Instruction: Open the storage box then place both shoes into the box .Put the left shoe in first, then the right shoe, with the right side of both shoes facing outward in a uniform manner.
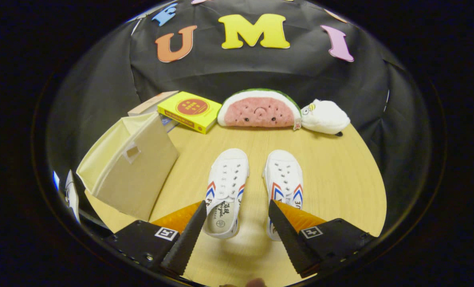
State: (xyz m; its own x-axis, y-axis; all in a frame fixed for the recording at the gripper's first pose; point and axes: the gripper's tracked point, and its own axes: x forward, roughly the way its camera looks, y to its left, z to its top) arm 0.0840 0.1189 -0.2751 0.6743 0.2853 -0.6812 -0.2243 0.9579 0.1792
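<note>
Nearest of all, the gripper (237, 223) has its two fingers spread wide with nothing pinched between them, poised above the near part of the light wooden table (340, 175). Between and just beyond the fingers stand two white canvas shoes with red and blue chevrons on their sides, toes pointing toward the far edge. The left shoe (225, 191) lies just ahead of the left finger, its heel opening showing a printed insole, and that finger's tip overlaps its heel side. The right shoe (285, 181) sits beside it with a clear gap of bare wood between them; its heel is partly hidden behind the right finger.

Off toward the table's left edge sits the storage box (137, 171), a cream fabric cube with a small tab on its facing panel; whether it is open cannot be told. Beyond it, near the far left corner, a yellow book (189, 111) rests on another flat book (151, 103). Along the far edge lies a watermelon-slice plush (258, 109), and touching its right end is a white plush toy (325, 116).
</note>
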